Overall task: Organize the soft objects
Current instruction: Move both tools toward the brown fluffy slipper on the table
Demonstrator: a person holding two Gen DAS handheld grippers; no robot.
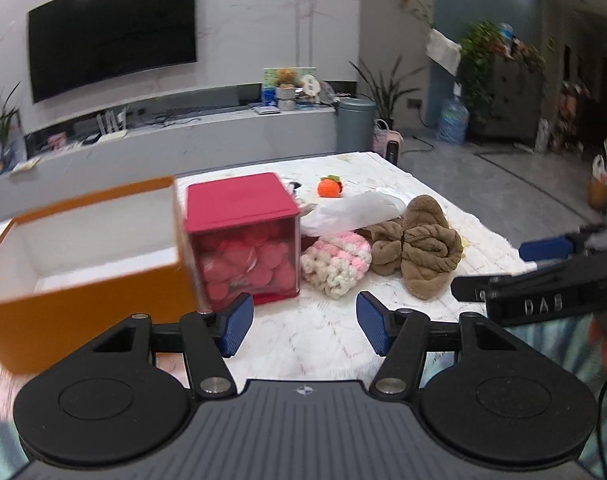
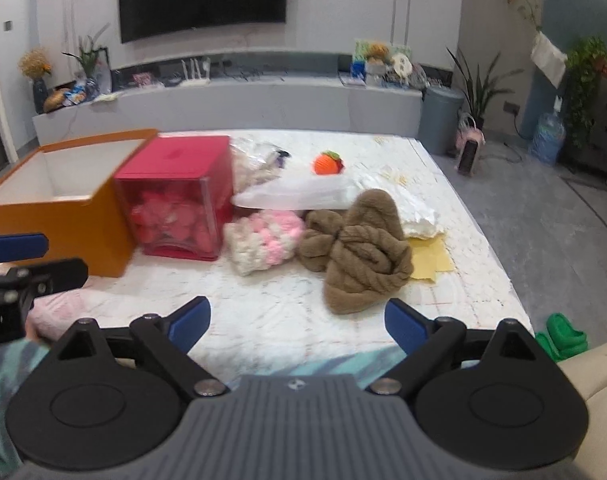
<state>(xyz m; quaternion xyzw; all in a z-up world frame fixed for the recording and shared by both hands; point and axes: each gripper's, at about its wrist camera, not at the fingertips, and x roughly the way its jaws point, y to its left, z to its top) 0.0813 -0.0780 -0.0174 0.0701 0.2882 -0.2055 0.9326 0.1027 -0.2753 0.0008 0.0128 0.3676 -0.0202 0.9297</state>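
Note:
A brown plush bundle (image 1: 419, 246) (image 2: 363, 246) lies on the white table (image 1: 323, 332) (image 2: 283, 312), with a pink-and-white knitted piece (image 1: 337, 262) (image 2: 263, 240) to its left. An orange knitted ball (image 1: 330, 187) (image 2: 327, 164) sits farther back. An open orange box (image 1: 83, 256) (image 2: 63, 196) stands at the left, empty inside. My left gripper (image 1: 303, 330) is open and empty, near the table's front. My right gripper (image 2: 297, 326) is open and empty, in front of the brown bundle; it also shows in the left wrist view (image 1: 543, 264).
A red box (image 1: 243, 236) (image 2: 179, 196) with pink pieces inside stands between the orange box and the knitted piece. A white plastic bag (image 1: 355, 210) (image 2: 303, 194) lies behind the soft things. Yellow paper (image 2: 429, 260) lies right of the bundle. Green slippers (image 2: 561, 336) are on the floor.

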